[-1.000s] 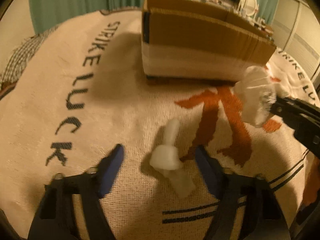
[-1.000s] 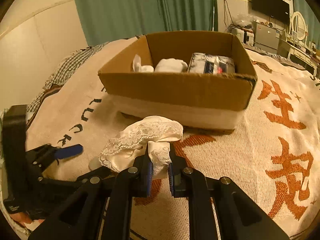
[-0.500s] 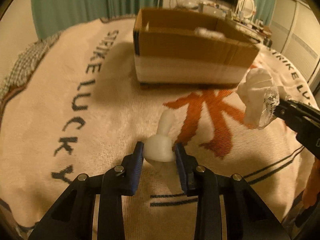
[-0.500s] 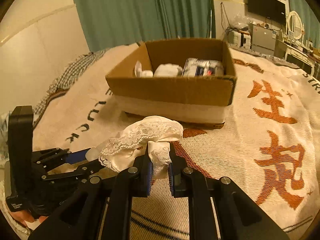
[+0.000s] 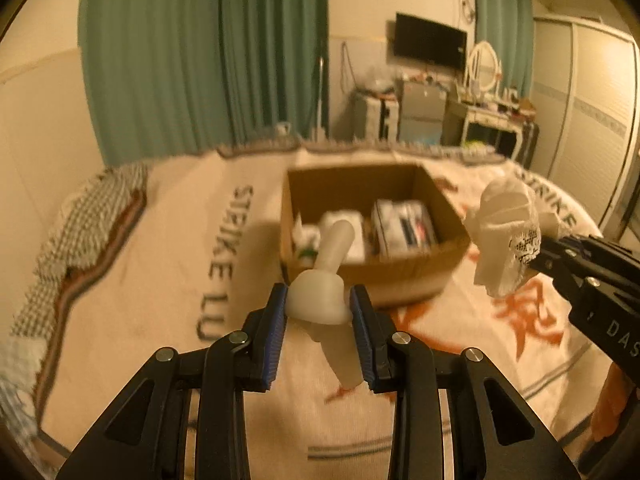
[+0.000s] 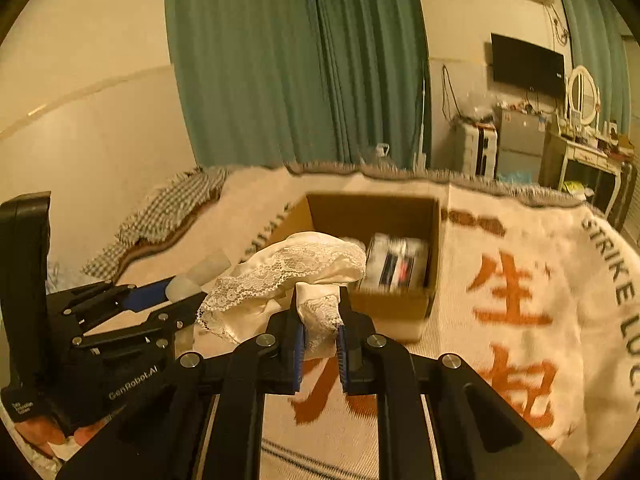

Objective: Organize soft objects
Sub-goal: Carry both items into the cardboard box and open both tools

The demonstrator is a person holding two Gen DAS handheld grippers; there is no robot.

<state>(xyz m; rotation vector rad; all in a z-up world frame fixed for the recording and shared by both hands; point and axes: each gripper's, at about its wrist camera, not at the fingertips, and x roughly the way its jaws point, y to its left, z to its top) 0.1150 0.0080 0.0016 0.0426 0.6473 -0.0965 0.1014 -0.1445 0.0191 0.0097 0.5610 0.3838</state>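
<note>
Tools (image 5: 319,320) (image 6: 319,330) now raised, sock (image 5: 320,296) lifted off blanket (image 5: 160,280), box (image 5: 384,276) farther.

Readable lettering on the blanket and the grippers

The blanket (image 6: 520,248) carries "STRIKE" in dark letters along its edge, then "LUC" (the rest is cut off), beside large orange Chinese characters, one reading "生". The left gripper (image 6: 188,294) body shows "GenRobot.AI" in white; the right gripper (image 5: 538,254) body shows "DAS" (cut off).
</note>
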